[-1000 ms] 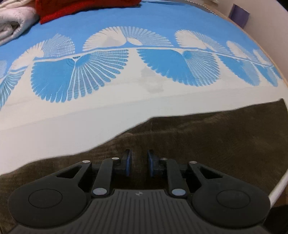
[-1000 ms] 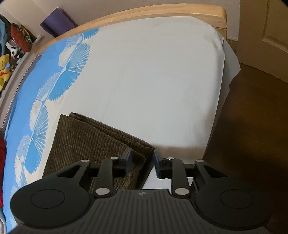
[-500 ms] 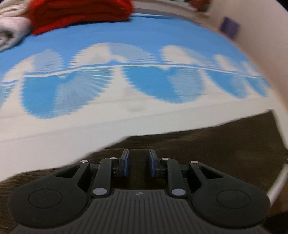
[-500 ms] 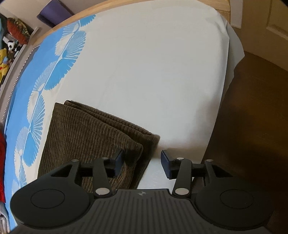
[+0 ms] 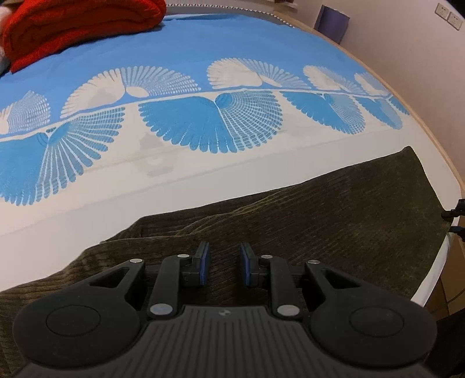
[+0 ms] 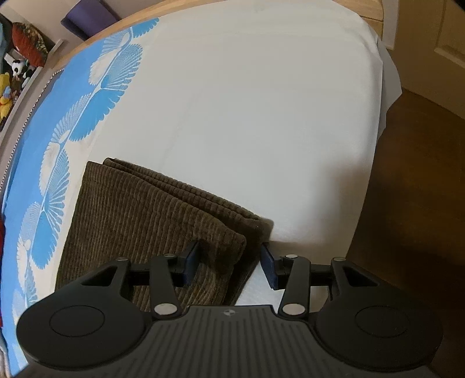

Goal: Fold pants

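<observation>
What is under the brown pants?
The brown pants lie folded on the bed sheet, white around them. Several corduroy layers show at the edge; the sheet directly beneath is covered.

the brown pants (image 5: 334, 221) run under the left gripper (image 5: 223, 263) and off the bottom-left edge, the red blanket (image 5: 78, 26) is cropped up top, and the shelf toys (image 6: 11, 84) are too tiny to identify

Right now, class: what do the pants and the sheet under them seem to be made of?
Pants: brown corduroy, probably cotton; fine raised ribs, matte, soft thick folds.
Sheet: thin woven fabric, likely cotton or a blend; smooth, matte, white with a printed blue fan pattern, few creases.
</observation>
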The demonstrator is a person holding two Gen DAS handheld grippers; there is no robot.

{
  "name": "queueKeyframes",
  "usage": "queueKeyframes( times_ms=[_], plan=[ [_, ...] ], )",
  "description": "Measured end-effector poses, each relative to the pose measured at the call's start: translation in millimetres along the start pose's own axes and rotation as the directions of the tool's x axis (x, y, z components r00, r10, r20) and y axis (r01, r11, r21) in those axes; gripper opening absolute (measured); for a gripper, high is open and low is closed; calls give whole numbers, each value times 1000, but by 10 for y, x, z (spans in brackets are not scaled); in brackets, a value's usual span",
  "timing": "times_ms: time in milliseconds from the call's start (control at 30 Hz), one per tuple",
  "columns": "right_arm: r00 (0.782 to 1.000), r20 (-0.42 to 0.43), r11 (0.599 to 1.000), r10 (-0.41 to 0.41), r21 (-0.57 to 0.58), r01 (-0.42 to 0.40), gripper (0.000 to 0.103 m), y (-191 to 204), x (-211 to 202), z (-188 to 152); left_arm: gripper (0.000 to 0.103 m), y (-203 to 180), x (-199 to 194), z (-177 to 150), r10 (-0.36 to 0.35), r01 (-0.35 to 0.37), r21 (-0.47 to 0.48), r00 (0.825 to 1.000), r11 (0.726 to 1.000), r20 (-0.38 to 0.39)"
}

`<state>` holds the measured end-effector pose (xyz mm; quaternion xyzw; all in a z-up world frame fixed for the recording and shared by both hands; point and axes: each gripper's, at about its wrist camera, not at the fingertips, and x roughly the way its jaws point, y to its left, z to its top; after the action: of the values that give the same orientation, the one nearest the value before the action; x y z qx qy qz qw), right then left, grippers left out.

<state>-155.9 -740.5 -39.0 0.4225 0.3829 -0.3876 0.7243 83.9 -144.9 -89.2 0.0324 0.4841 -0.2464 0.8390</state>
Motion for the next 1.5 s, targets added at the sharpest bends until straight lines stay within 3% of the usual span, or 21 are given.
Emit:
queueKeyframes(
  times_ms=[100,200,300,433,600,667,700,767,900,1000,1067,1167,1233,1267,1333,1367,1400,1467,1500],
  plan=[
    [1000,16,999,-23,-28,23,30,43,-7,-19,24,28,-119,1,22,-23,9,1000,1000,15],
    [999,41,999,-23,-28,24,23,59,-55,-22,24,80,-340,9,38,-38,2,998,999,49],
    [997,72,1000,-8,-2,8,21,84,-176,-56,24,159,-630,-4,64,-62,-19,996,998,68],
    [990,142,999,18,-43,-12,20,292,-492,-119,25,320,-950,-68,200,-200,-83,980,976,-18],
    [974,221,989,49,-146,-17,19,702,-927,-340,26,572,-1269,-364,133,-125,-217,991,968,23],
    [964,257,980,65,-197,-13,19,888,-1065,-469,27,649,-1244,-534,160,-156,-206,987,966,1],
    [960,270,976,72,-217,-12,19,962,-1115,-523,26,700,-1218,-613,205,-208,-189,978,960,-36],
    [950,300,969,81,-248,-5,18,1102,-1212,-642,26,811,-1270,-689,270,-273,-174,962,946,-40],
    [917,375,921,134,-389,25,17,1549,-1397,-990,26,1119,-1459,-776,288,-282,-241,958,929,-11],
    [877,408,809,254,-587,39,17,1992,-1560,-1433,26,1274,-1508,-827,301,-298,-270,953,916,-30],
    [851,382,672,360,-739,47,17,2296,-1667,-1900,26,1332,-1558,-854,307,-300,-273,951,914,-18],
    [827,250,426,504,-904,14,17,2587,-1762,-2712,26,1413,-1561,-885,316,-311,-276,948,909,-29],
    [833,94,239,546,-970,-47,17,2686,-1733,-3261,26,1452,-1587,-920,315,-309,-282,949,908,-27],
    [844,13,167,536,-982,-91,17,2715,-1676,-3463,26,1467,-1593,-935,317,-312,-283,948,907,-29],
    [881,-150,20,448,-984,-177,17,2753,-1456,-3855,26,1516,-1615,-959,320,-316,-290,947,903,-33],
    [901,-210,-23,380,-976,-218,17,2752,-1310,-4017,26,1535,-1624,-967,321,-316,-296,947,902,-32],
    [916,-256,-39,311,-966,-257,17,2754,-1176,-4130,27,1557,-1639,-976,322,-316,-303,946,899,-30],
    [932,-307,-25,194,-951,-308,17,2739,-926,-4234,27,1588,-1647,-984,320,-314,-312,947,897,-32],
    [934,-311,-7,176,-949,-315,17,2741,-874,-4239,26,1599,-1654,-986,319,-312,-315,947,896,-30]
  ],
)
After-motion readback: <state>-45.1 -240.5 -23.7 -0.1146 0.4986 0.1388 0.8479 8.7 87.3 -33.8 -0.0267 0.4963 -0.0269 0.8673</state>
